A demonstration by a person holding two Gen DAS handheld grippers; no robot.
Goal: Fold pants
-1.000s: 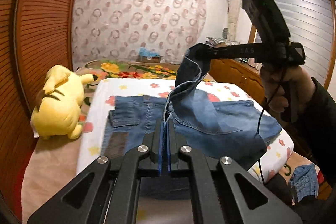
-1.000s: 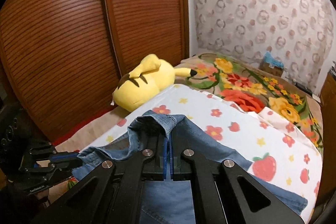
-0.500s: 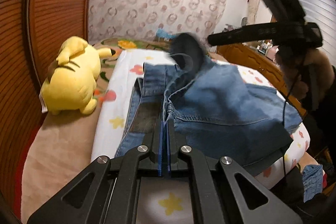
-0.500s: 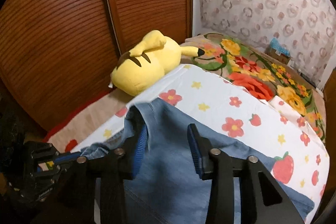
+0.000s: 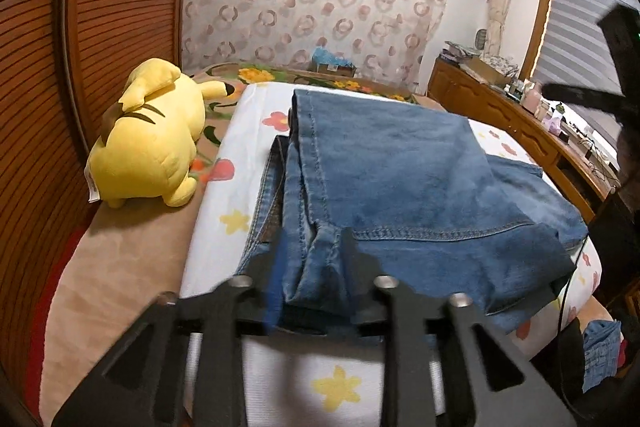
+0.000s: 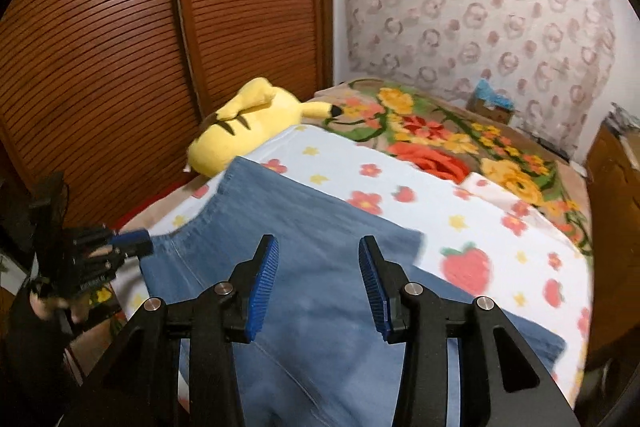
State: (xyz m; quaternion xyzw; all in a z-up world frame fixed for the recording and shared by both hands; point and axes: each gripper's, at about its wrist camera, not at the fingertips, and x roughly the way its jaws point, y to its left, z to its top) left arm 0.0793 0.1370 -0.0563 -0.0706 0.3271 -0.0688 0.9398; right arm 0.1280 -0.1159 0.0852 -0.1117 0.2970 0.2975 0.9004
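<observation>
My left tool is opening, with a bunch of the jeans between its sides. My right tool is open and holds nothing; it hangs over the jeans. The jeans lie on the bed, one part laid over the other. I think one fold is done, and one more may be left. The bed has a flower sheet. A yellow toy lies at the left, by brown doors.
</observation>
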